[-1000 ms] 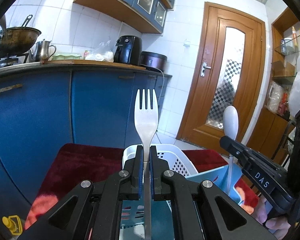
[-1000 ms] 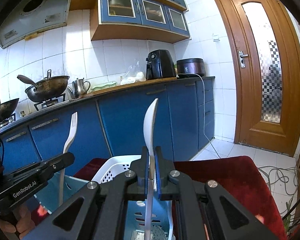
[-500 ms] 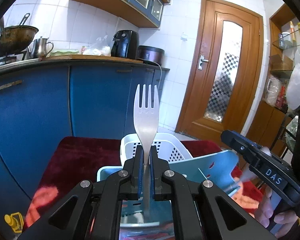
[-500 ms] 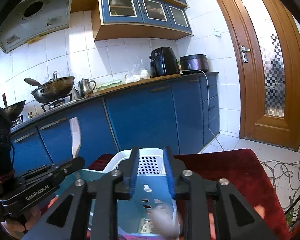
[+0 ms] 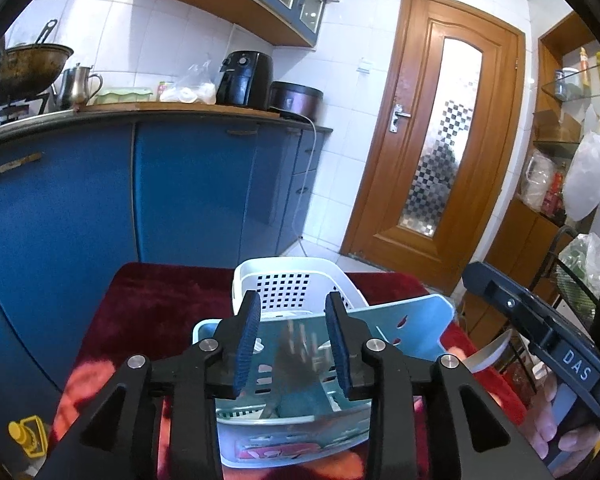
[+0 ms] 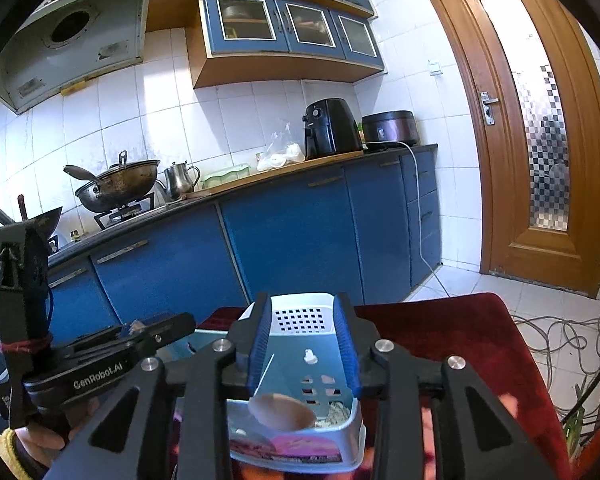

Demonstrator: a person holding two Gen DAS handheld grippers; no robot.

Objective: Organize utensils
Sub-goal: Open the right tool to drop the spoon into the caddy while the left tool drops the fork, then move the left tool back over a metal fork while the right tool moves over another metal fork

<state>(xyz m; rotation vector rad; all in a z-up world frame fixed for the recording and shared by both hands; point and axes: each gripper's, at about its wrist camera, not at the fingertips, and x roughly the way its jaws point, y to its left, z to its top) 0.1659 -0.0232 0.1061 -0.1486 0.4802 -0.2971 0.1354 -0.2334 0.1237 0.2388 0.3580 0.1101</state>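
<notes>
My left gripper [image 5: 293, 343] is open and empty above a light blue utensil holder [image 5: 404, 328]. A fork [image 5: 296, 356], motion-blurred, is dropping between its fingers into the holder. My right gripper [image 6: 304, 346] is open and empty over the same holder [image 6: 300, 364]. A white spoon [image 6: 282, 410] lies inside it, bowl toward the camera; the spoon's bowl also shows in the left wrist view [image 5: 490, 356]. The right gripper's body [image 5: 540, 340] shows at the right in the left wrist view, the left gripper's body [image 6: 112, 360] at the left in the right wrist view.
A white perforated basket [image 5: 290, 284] stands behind the holder on a dark red cloth [image 5: 160, 300]. Blue cabinets [image 6: 292, 248] and a counter with pans and appliances lie beyond. A wooden door [image 5: 436, 140] is at the right. Cables [image 6: 560, 332] lie on the floor.
The right gripper opened first and the spoon dropped into the holder. Then the left gripper opened and let go of the fork, which is falling in.
</notes>
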